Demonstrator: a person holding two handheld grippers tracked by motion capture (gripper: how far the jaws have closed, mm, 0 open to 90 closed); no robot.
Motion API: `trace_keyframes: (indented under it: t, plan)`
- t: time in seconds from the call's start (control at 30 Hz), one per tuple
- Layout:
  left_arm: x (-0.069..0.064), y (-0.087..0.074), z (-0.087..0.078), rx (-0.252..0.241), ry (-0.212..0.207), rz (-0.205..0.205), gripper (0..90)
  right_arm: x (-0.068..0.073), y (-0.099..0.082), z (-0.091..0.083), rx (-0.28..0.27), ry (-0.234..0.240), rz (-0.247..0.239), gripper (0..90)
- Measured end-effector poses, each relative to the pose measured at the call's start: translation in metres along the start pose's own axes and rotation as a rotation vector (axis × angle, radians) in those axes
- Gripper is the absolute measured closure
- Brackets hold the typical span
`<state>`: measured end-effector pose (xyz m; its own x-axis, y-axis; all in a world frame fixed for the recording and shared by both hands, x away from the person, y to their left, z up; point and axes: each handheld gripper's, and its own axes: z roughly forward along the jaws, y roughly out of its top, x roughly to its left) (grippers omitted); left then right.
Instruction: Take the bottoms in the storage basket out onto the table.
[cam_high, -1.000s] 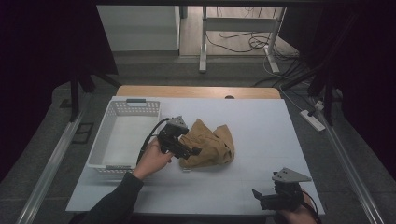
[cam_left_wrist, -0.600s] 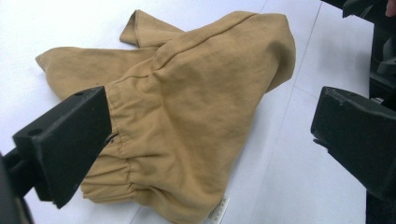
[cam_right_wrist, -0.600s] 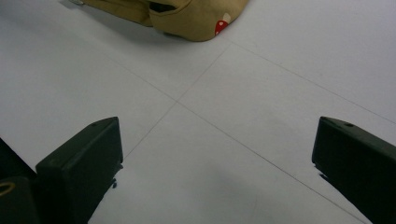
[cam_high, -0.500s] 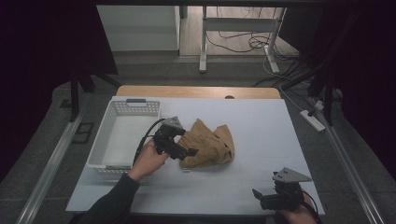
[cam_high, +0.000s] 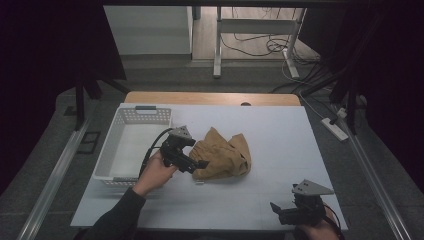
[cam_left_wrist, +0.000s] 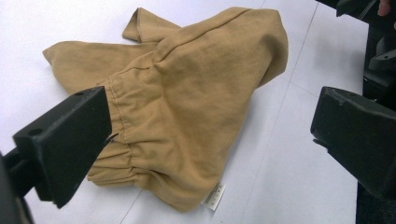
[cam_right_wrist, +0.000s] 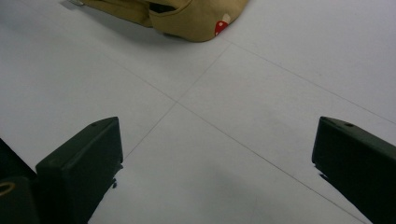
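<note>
Since the left gripper (cam_high: 200, 163) stands wide open at the gathered waistband of the tan garment (cam_high: 222, 154) crumpled mid-counter beside the basket (cam_high: 131, 116), it should close low on that doubled hem, the right gripper (cam_high: 276, 209) idling open.

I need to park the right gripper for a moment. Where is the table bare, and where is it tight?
Bare: the white table right of the tan garment out to its right edge, and the near strip between the garment and the right gripper. Tight: the left gripper sits at the garment, close beside the white basket.
</note>
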<state>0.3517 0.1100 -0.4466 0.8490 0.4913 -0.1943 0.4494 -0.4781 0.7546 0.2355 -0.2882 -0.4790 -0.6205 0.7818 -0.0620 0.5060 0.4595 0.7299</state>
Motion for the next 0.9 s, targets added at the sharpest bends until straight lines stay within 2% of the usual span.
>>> trace_keyframes:
  t: [0.57,0.9]
  plan:
    - [-0.002,-0.010,-0.014,-0.016,0.045,-0.004,0.0,0.000,0.000,0.000,0.001,0.000,-0.004,2.0]
    - [-0.004,-0.018,-0.019,-0.016,0.056,-0.013,0.0,0.000,0.000,0.000,0.001,0.000,-0.004,2.1]
